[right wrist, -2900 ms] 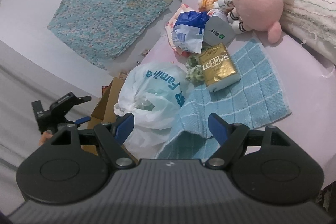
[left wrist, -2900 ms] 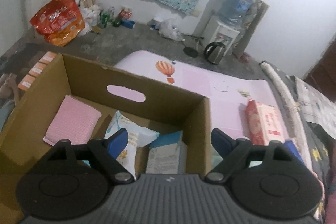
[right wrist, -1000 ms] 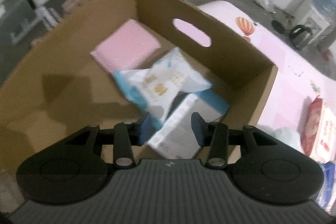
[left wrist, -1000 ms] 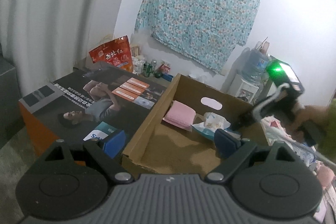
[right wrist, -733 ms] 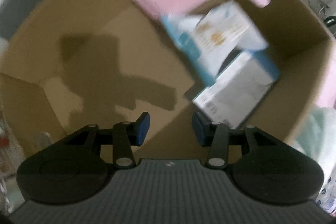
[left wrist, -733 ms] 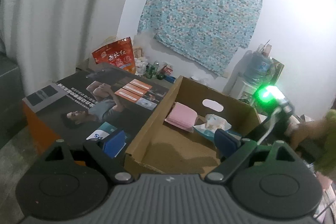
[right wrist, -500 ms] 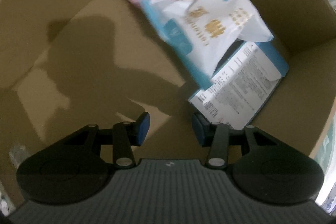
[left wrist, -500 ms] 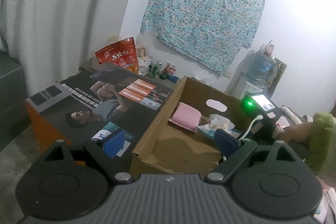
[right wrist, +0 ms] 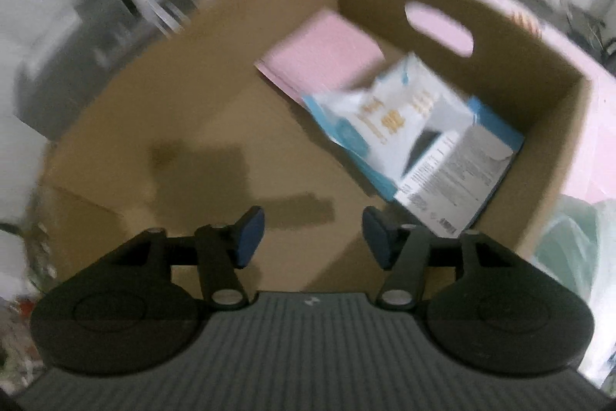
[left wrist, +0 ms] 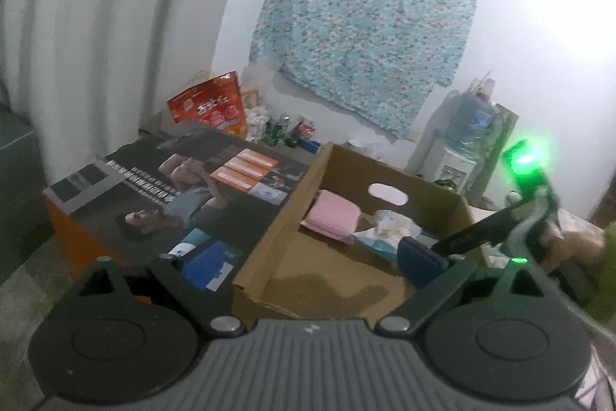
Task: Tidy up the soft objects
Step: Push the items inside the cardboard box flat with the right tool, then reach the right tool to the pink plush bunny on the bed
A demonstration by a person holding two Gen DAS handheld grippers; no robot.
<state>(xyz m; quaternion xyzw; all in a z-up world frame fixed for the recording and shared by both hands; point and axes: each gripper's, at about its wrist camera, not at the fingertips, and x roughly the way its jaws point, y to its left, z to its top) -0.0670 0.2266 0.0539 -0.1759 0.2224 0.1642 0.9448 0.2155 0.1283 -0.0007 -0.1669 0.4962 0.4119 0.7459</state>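
Beyond right gripper [right wrist: 313,234], jaws just parting, tissue pack [right wrist: 385,114]

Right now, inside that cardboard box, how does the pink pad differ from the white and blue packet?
The pink pad is plain, one flat colour; the white and blue packet carries printed yellow lettering. The pad lies flat on the box floor at the far wall; the packet is crumpled and leans onto a printed carton. Both lie inside the cardboard box, untouched by either gripper.

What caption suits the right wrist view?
Open right gripper, holding nothing, above a cardboard box holding a pink cloth and two packets.
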